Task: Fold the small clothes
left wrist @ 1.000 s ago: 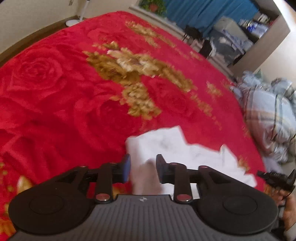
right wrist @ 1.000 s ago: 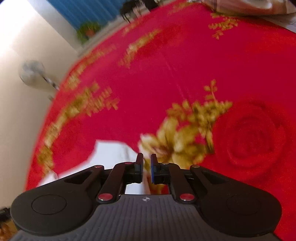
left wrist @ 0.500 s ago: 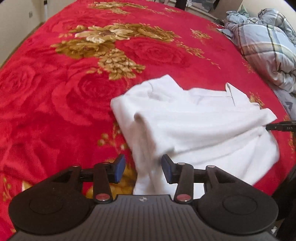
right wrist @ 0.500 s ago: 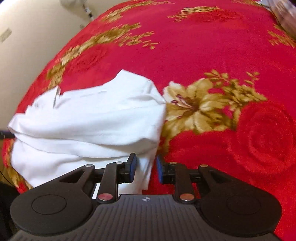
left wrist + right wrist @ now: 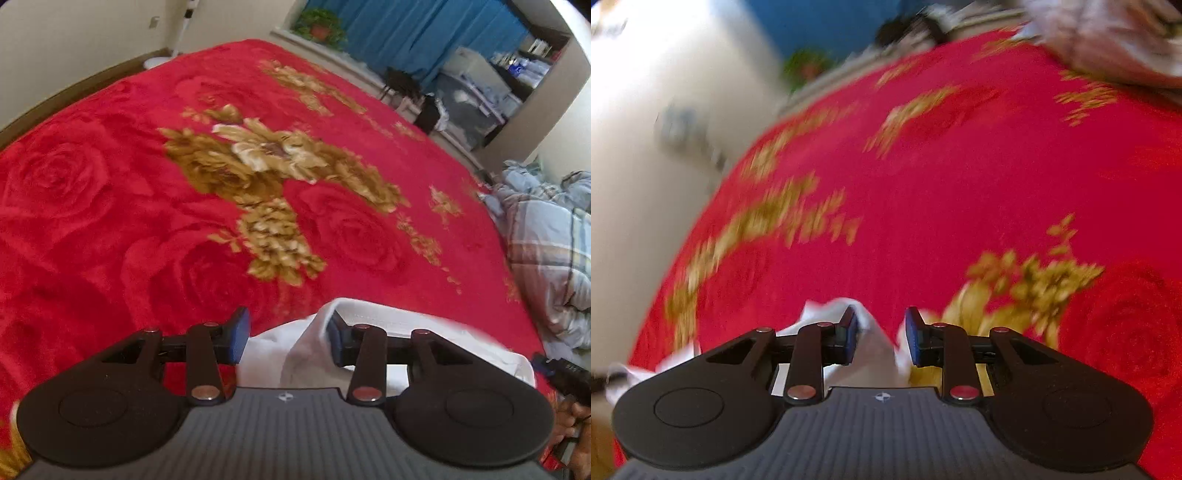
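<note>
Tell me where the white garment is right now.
The white garment lies on the red blanket at its near edge, low in both wrist views, just ahead of both open grippers.

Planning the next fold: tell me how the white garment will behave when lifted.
Likely floppy: the white garment drapes in soft creases between the open left tongs. Probably light, since it looks thin. It may drag on the plush red blanket.
</note>
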Demonstrator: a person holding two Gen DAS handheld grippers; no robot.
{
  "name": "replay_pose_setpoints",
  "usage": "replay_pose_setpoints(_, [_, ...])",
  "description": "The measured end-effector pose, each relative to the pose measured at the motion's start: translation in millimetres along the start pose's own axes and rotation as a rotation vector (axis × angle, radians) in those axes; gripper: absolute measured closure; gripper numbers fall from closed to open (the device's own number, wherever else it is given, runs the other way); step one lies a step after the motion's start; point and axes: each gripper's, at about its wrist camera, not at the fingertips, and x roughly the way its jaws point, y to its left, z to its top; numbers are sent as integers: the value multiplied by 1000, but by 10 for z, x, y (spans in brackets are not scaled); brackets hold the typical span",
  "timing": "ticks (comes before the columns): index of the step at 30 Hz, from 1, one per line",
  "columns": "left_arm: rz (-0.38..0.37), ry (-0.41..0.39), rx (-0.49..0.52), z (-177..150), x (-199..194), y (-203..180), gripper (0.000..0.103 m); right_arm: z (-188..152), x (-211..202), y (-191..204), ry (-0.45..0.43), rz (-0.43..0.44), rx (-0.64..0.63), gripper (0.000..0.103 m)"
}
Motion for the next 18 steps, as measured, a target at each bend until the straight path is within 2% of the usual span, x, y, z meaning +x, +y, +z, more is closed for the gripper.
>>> replay_pose_setpoints(3, [10,-40,18,41,-83,41,54,52,-12,-126,-7,-53,13,72])
replay_pose_setpoints(5, [-16,-55,-36,84,-134,152,52,60,22,-193,31,-53,7,72])
replay_pose_setpoints(7, [-11,-45,-48,93,-139,201,52,31,55,-216,78,-36,-17,72])
replay_pose_setpoints(10, [-15,26,7,40,-47,160,52,-86,145,-107,156,4,-95,70])
replay_pose_setpoints(13, [-12,67,106,-40,83,-17,52,-210,241,76,206,21,-179,69])
replay_pose_setpoints(18, [-1,78,158,-110,284,-175,52,-274,379,285,213,2,-228,69])
